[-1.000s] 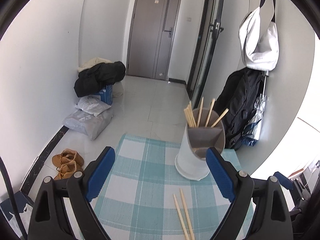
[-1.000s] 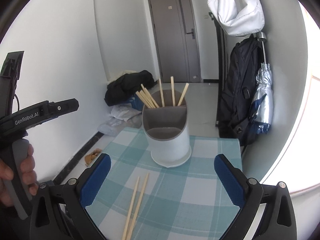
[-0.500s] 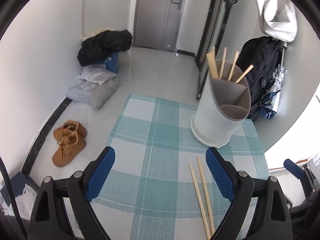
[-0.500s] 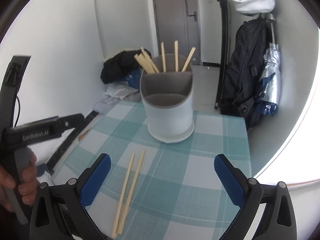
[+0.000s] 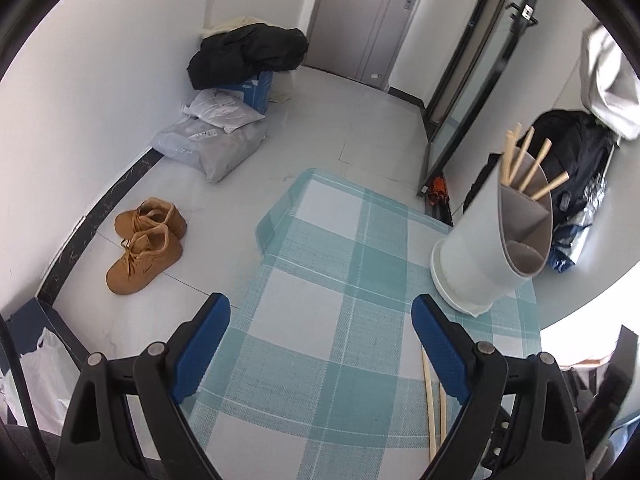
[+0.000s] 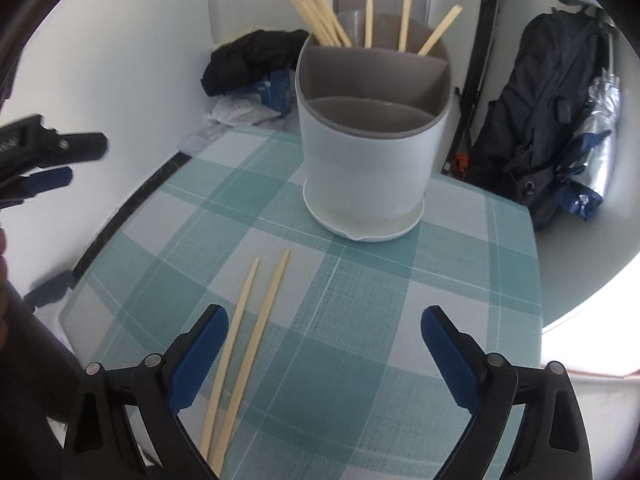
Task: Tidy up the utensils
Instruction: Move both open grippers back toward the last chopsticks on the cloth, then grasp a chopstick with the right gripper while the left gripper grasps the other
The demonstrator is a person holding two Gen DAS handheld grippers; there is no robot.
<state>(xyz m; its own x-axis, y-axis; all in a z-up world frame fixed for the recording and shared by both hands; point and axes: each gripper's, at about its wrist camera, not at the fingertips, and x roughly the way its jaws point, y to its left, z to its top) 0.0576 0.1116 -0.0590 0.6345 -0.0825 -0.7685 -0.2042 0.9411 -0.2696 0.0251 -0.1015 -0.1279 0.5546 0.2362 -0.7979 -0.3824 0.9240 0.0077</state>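
Approach step. 2 loose chopsticks (image 6: 244, 344) lie side by side on the checked bench (image 6: 360, 320), near the white holder (image 6: 368, 152) already carrying 7. Right gripper (image 6: 320, 344): jaws released, just narrowing slightly, nothing between them; left gripper (image 5: 320, 340): jaws released, empty. Next move probably calls for centring over 1 chopstick.

Bright daylight; blown-out glare lower right; fisheye-warped, dark-vignetted edges
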